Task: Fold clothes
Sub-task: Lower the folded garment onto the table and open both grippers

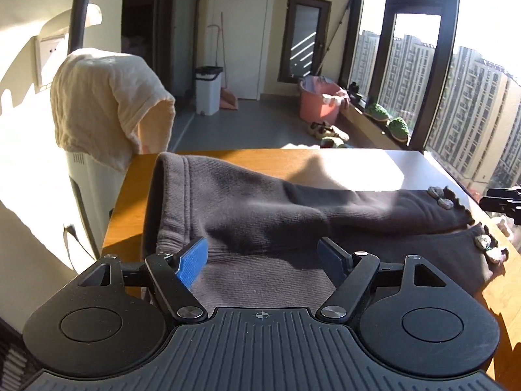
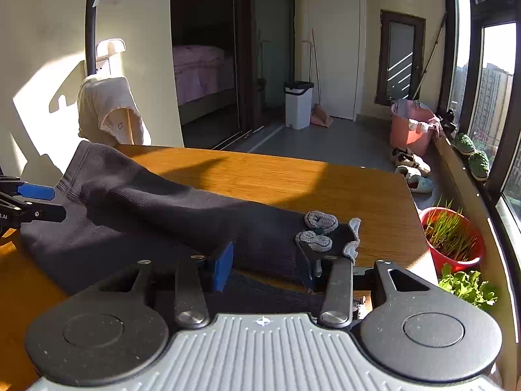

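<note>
Dark grey knit pants (image 1: 260, 215) lie across the wooden table (image 1: 293, 159), waistband at the left, both legs running right, cuffs trimmed with small knit bows (image 1: 439, 197). My left gripper (image 1: 263, 257) is open just above the waist end, with nothing between its blue pads. My right gripper (image 2: 267, 267) is open at the cuff end of the pants (image 2: 162, 215), beside the bows (image 2: 317, 228), holding nothing. Each gripper shows at the edge of the other's view: the right one (image 1: 501, 202), the left one (image 2: 32, 202).
A cream towel (image 1: 107, 104) hangs over a white appliance past the table's left end. On the floor beyond stand a white bin (image 1: 208, 89), a pink basin (image 1: 320, 101) and shoes. A red pot of grass (image 2: 451, 238) sits by the window at the right.
</note>
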Motion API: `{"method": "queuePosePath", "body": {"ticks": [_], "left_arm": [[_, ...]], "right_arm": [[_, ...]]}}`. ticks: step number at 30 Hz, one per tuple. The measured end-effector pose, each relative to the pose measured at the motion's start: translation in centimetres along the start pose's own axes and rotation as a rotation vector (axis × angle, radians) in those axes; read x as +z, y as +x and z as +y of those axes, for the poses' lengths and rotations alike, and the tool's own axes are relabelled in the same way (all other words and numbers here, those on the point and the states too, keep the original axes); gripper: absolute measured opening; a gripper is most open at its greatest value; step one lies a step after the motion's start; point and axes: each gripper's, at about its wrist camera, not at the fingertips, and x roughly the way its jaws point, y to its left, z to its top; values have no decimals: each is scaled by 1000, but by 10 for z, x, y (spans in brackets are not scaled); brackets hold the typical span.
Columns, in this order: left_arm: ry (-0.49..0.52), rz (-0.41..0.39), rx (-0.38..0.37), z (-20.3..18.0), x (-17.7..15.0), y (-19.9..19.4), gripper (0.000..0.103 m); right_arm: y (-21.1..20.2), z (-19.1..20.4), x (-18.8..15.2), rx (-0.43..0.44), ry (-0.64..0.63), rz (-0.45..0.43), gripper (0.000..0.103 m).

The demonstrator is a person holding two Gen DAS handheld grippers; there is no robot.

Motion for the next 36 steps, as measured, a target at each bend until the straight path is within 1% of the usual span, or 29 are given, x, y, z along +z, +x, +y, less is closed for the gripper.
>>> {"method": "queuePosePath", "body": {"ticks": [1, 4, 6, 9, 11, 12, 14, 15, 16, 17, 18, 20, 22, 23, 25, 27, 30, 31, 32, 34, 36], "left_arm": [[14, 6, -2, -5, -3, 2, 88], [37, -29, 27, -7, -1, 6, 89], [-3, -55, 35, 2, 7, 9, 90], [-78, -106, 52, 22, 24, 23, 94], [-88, -119, 61, 32, 35, 42, 98], [-98, -95, 68, 38, 40, 58, 98], [-158, 16, 134, 53, 50, 90, 98], [-175, 26, 148, 57, 55, 95, 97], [-186, 20, 155, 59, 60, 96, 97], [-191, 11, 142, 58, 64, 91, 97], [-189, -3, 109, 55, 66, 82, 97], [-158, -16, 50, 41, 63, 56, 97], [-102, -4, 13, 20, 47, 26, 99], [-75, 11, 9, 11, 35, 14, 100], [-23, 47, 11, -8, 10, -9, 101], [-16, 89, 29, -15, -14, -17, 101], [-90, 129, 4, -6, -33, -6, 101], [-117, 125, 0, -3, -34, 0, 101], [-129, 96, -8, -3, -34, 3, 102], [-144, 70, -26, -6, -28, 14, 103], [-153, 45, -40, -12, -21, 29, 103]], "right_arm": [[6, 4, 1, 7, -2, 8, 43], [14, 19, -5, 53, -9, 51, 43], [14, 28, -13, 84, -6, 74, 45], [11, 33, -25, 120, 7, 114, 52], [6, 34, -29, 100, -7, 116, 54], [0, 32, -28, 82, -13, 109, 55], [-15, 23, -29, 57, -13, 87, 58], [-20, 19, -30, 59, -4, 84, 59], [-25, 14, -31, 62, 6, 81, 59], [-29, 8, -33, 67, 26, 80, 59], [-30, 5, -35, 70, 41, 79, 59], [-27, 0, -39, 82, 84, 86, 59], [-21, -2, -44, 81, 120, 99, 59], [-20, -2, -45, 76, 118, 84, 59], [-12, 2, -41, 57, 86, 85, 59], [-4, 2, -36, 17, 44, 86, 59], [12, -6, -27, -45, 23, 80, 59], [17, -9, -24, -66, 17, 77, 59], [23, -13, -21, -87, 23, 72, 59], [35, -21, -14, -122, 40, 61, 60], [44, -29, -9, -131, 51, 55, 62]]}}
